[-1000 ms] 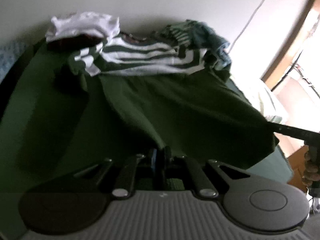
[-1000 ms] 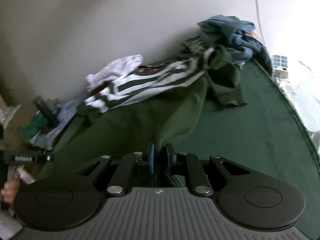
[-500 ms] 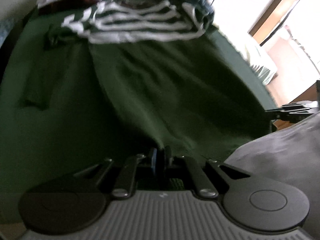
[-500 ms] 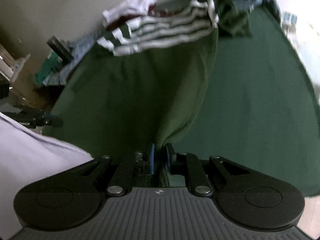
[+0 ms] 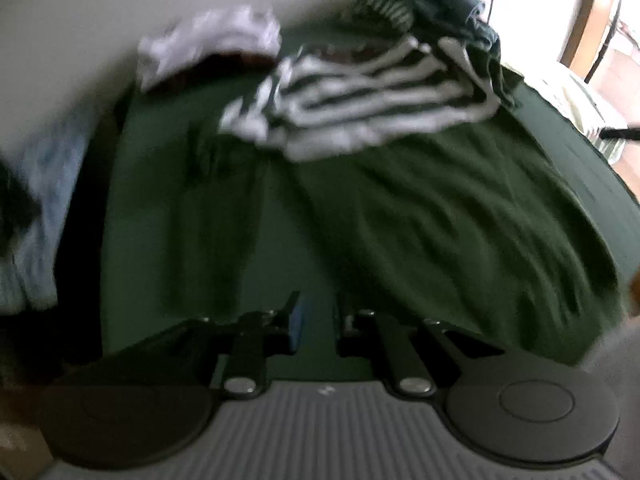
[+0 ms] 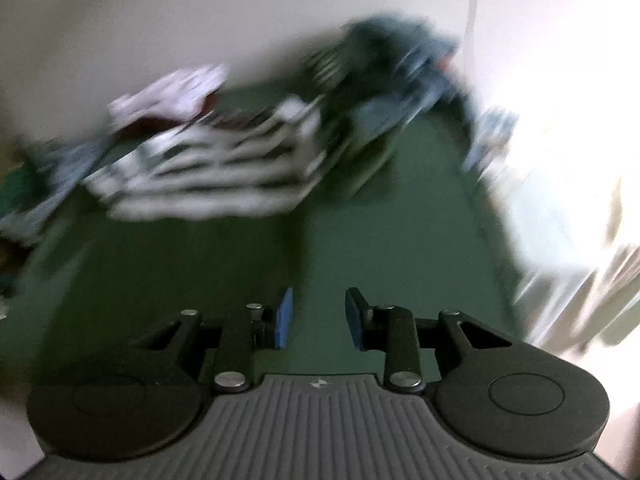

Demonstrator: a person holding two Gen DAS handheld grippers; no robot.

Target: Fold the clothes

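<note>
A dark green garment (image 5: 440, 220) lies spread on the green table cover (image 5: 280, 248), its white-striped upper part (image 5: 360, 108) toward the wall and one sleeve (image 5: 212, 232) stretched out at the left. My left gripper (image 5: 320, 320) hovers at the garment's near hem; its jaws are opening and only table cover shows between them. In the blurred right wrist view the same garment (image 6: 168, 264) and its stripes (image 6: 216, 168) lie ahead and to the left. My right gripper (image 6: 320, 316) is opening too, its blue pads (image 6: 284, 316) wide apart with nothing between them.
A white cloth (image 5: 208, 44) lies at the back left against the wall. A heap of blue and teal clothes (image 5: 440, 4) sits at the back right. Pale blue fabric (image 5: 44, 184) hangs off the table's left edge. The right edge (image 6: 484, 232) borders a bright area.
Both grippers were shut on the garment's near hem and have let go; their jaws now stand apart. The garment has dropped flat onto the table, and both views have swung back up.
</note>
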